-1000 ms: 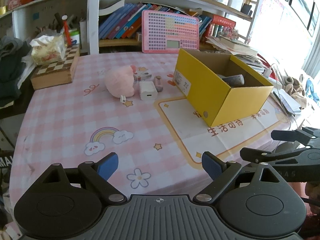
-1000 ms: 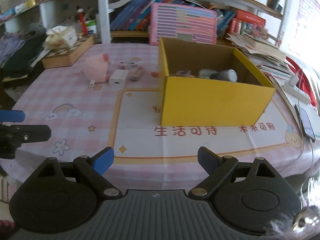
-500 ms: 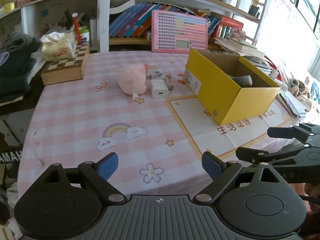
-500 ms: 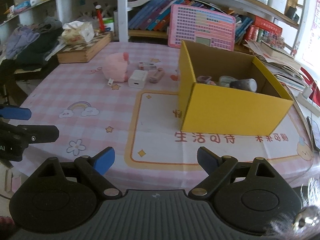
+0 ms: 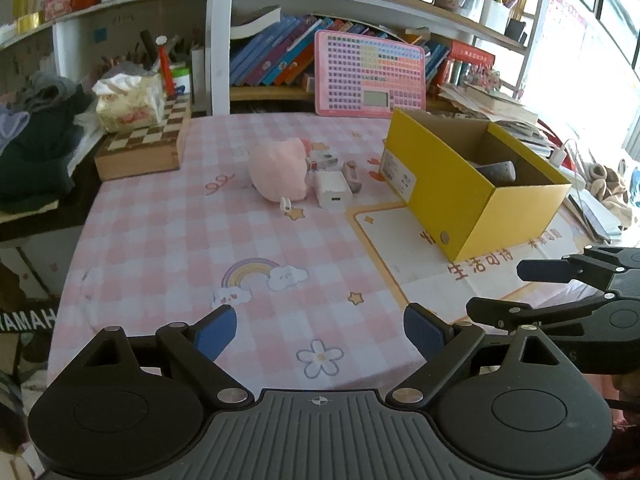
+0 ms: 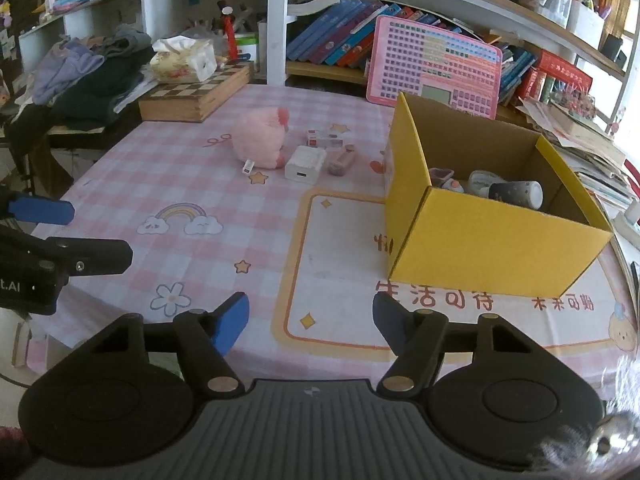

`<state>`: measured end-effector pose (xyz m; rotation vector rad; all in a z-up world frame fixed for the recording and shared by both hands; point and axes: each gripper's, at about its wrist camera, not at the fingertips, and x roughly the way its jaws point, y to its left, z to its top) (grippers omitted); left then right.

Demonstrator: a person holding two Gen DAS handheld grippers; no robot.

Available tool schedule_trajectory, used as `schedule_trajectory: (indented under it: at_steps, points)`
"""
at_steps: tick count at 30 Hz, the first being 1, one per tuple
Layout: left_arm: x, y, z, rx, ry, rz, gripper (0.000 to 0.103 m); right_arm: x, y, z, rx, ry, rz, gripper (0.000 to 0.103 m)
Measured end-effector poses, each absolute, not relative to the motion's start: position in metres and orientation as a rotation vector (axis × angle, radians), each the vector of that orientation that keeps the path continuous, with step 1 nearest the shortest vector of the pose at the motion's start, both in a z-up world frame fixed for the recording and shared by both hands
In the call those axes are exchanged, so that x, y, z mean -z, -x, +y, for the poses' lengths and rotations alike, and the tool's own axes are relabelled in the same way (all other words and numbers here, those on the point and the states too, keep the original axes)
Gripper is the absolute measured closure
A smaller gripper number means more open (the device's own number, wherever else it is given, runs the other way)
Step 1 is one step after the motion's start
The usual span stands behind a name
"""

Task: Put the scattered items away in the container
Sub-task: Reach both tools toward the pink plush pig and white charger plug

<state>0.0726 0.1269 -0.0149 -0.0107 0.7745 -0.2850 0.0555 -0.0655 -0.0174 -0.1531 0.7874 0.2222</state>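
Pink-checked surface [image 6: 192, 184] carrying a yellow box [image 6: 492, 248] at right, already holding a cup [image 6: 516, 195]. Left of the box lie a pink plush toy [image 6: 260, 140], white charger [image 6: 305, 163], and small pink stick [image 6: 342, 163]. Left hand-held gripper [image 5: 320, 330] and right hand-held gripper [image 6: 311, 320]: fingers apart, empty, at the near edge.

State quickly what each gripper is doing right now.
Left gripper: open, holding nothing.
Right gripper: open, holding nothing.
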Motion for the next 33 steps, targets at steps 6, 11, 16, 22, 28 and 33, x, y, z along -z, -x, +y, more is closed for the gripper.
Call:
schedule_trajectory:
  at_steps: [6,11,16,22,28,33]
  points:
    - [0.015,-0.084,0.125,0.28,0.003,0.769,0.01,0.016,-0.066,-0.059,-0.232,0.182,0.758,0.037]
    - [0.015,-0.098,0.124,0.28,-0.004,0.76,0.01,0.019,-0.083,-0.056,-0.25,0.203,0.754,0.041]
    - [0.011,-0.119,0.123,0.268,-0.006,0.736,0.01,0.016,-0.105,-0.054,-0.254,0.205,0.74,0.044]
    - [0.008,-0.145,0.123,0.253,-0.014,0.716,0.01,0.016,-0.132,-0.05,-0.27,0.213,0.73,0.044]
    - [0.01,-0.174,0.123,0.245,-0.006,0.72,0.01,0.021,-0.16,-0.043,-0.289,0.224,0.742,0.044]
    - [0.014,-0.204,0.122,0.235,0.011,0.735,0.01,0.027,-0.185,-0.036,-0.304,0.224,0.753,0.044]
